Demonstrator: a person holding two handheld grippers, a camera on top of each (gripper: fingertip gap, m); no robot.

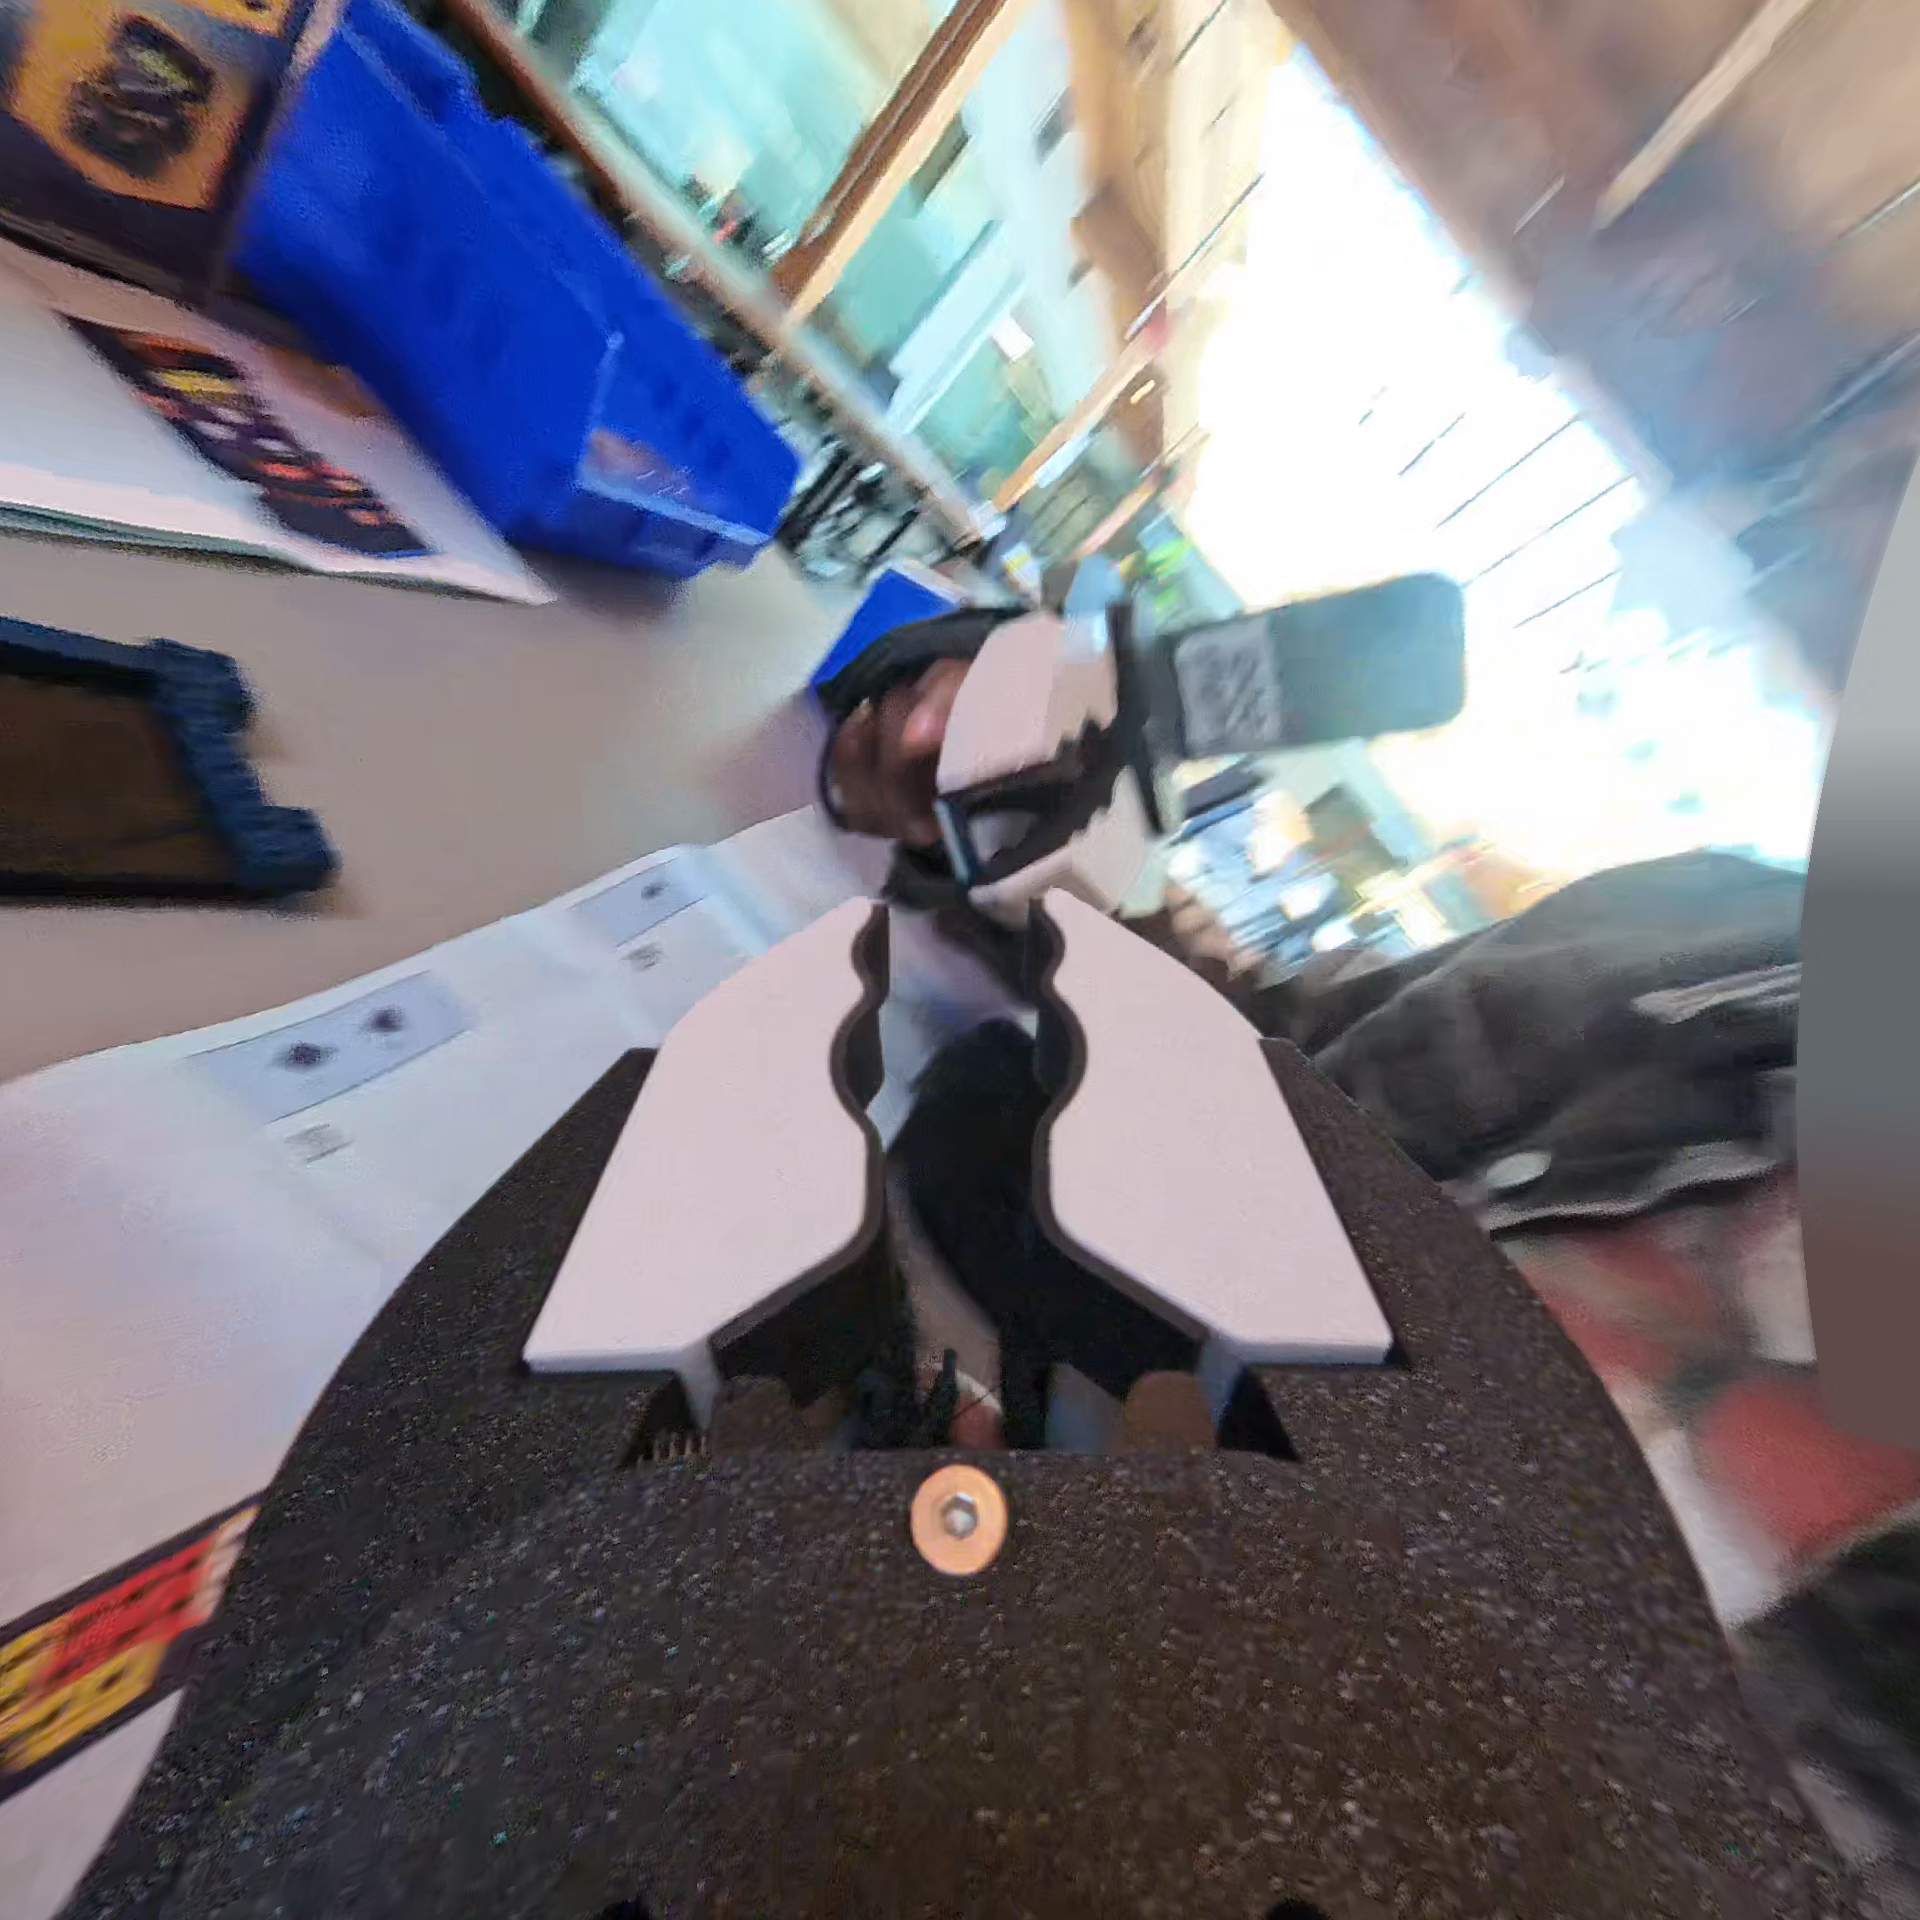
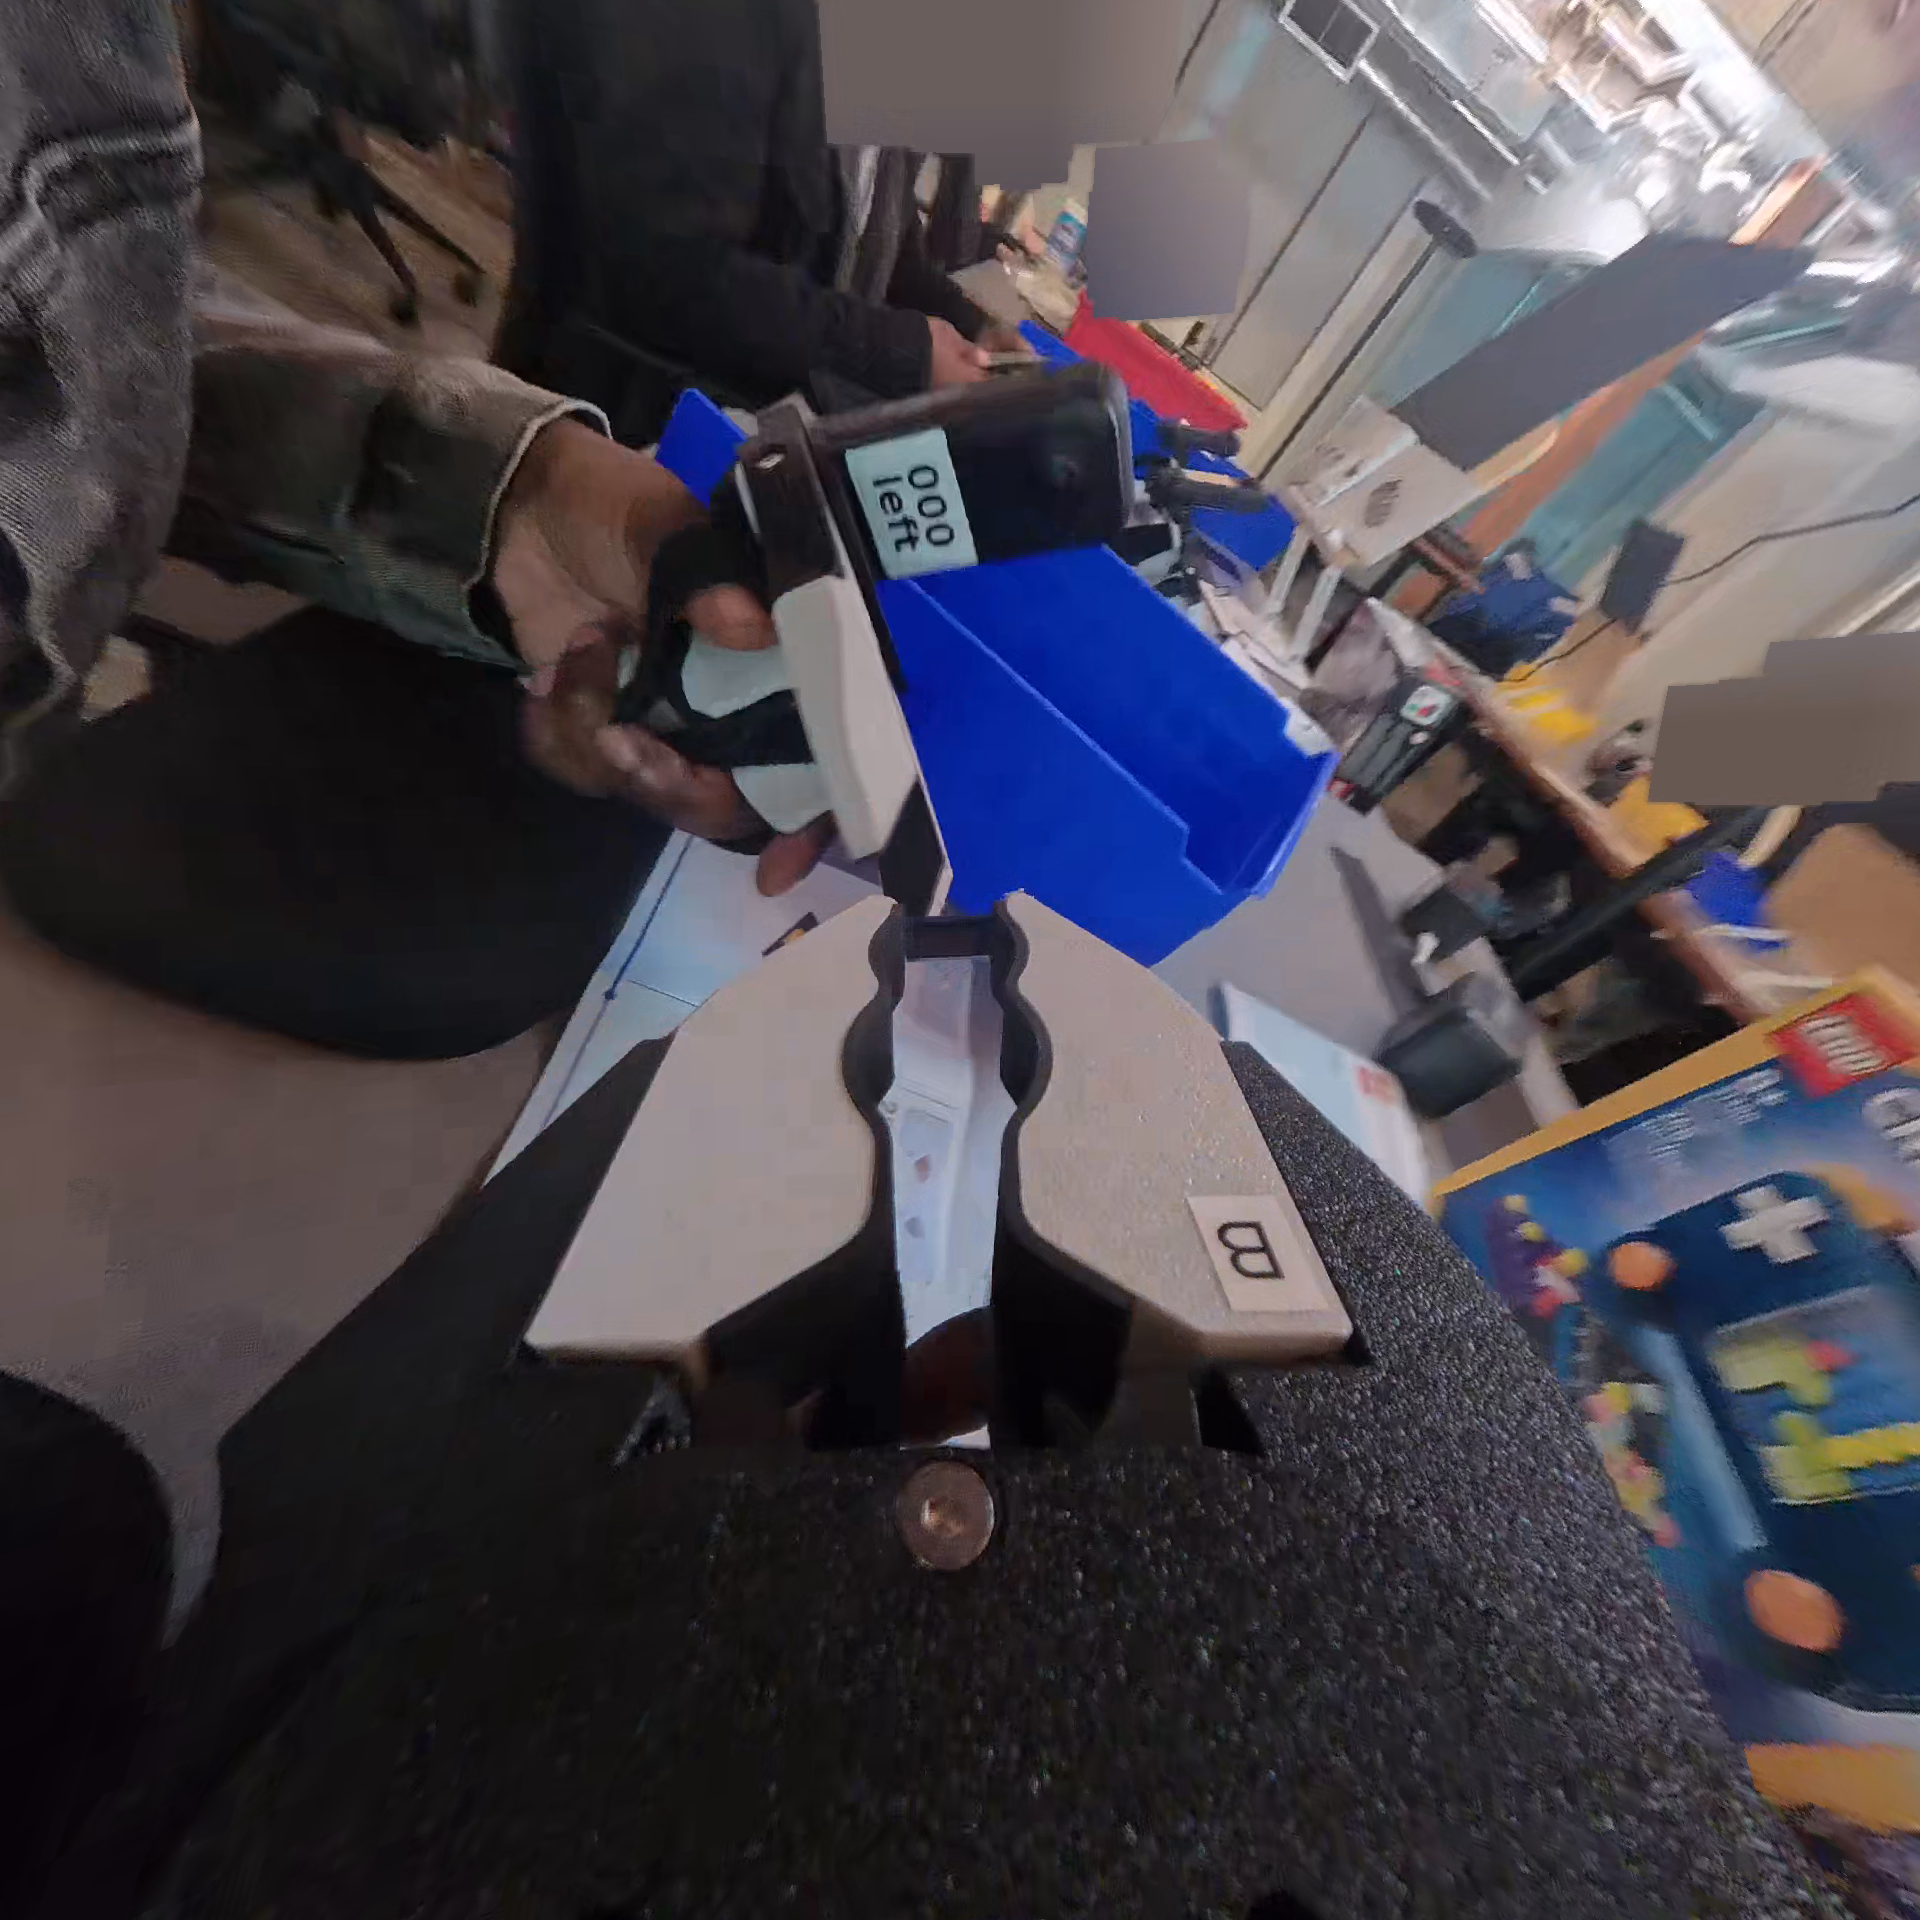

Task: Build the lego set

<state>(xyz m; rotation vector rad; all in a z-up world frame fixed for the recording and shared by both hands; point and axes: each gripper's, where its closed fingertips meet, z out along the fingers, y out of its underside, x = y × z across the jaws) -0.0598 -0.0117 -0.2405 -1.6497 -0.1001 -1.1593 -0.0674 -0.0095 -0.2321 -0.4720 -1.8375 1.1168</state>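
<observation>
My right gripper (image 2: 948, 920) is shut on a small dark piece (image 2: 945, 935) that spans the gap between its fingertips. The same gripper shows in the left wrist view (image 1: 977, 862), held in a hand, with the thin dark piece (image 1: 954, 840) at its tips. My left gripper (image 1: 964, 902) is open. Its fingers stand apart just short of that piece, and only white paper and a dark blur show between them. In the right wrist view the left gripper (image 2: 920, 862) hangs tilted down, its fingertips right above the piece. The left wrist view is blurred.
A blue bin (image 2: 1091, 727) stands behind the grippers and also shows in the left wrist view (image 1: 499, 312). White printed sheets (image 1: 312, 1091) lie on the beige table (image 1: 468, 707). A dark-framed brown plate (image 1: 104, 758) lies at left. A toy brick box (image 2: 1714, 1351) is at right. A person in black (image 2: 665, 187) stands beyond.
</observation>
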